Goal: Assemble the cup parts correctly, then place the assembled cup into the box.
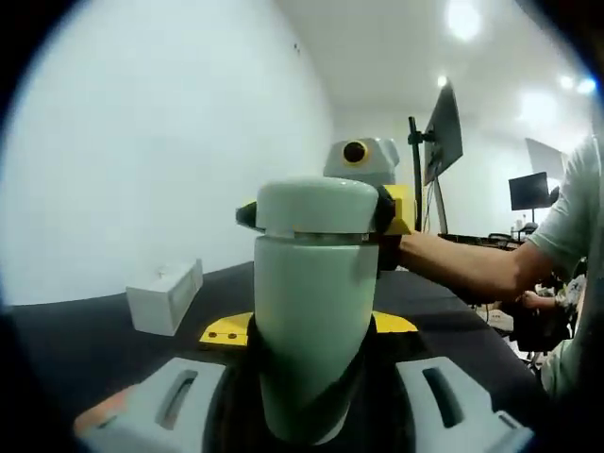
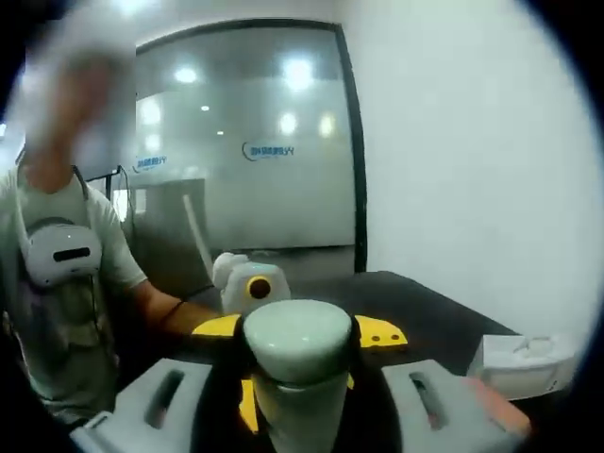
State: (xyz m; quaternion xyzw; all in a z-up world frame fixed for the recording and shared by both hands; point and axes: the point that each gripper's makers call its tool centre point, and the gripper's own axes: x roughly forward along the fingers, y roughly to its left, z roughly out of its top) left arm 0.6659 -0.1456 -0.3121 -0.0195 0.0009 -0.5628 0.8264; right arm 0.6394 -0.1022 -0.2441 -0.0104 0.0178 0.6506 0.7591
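I was working in what looked like an office or lab. A black-topped table [image 1: 85, 330] stood against plain white walls [image 1: 160, 142], with dark monitors on stands [image 1: 444, 132] behind. Round ceiling lights [image 1: 462, 19] shone overhead, and a frosted glass partition with blue lettering [image 2: 269, 151] closed off one side.

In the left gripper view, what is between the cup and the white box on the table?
In the left gripper view, only bare dark table lies between the cup, held in the left tool, and the white box.
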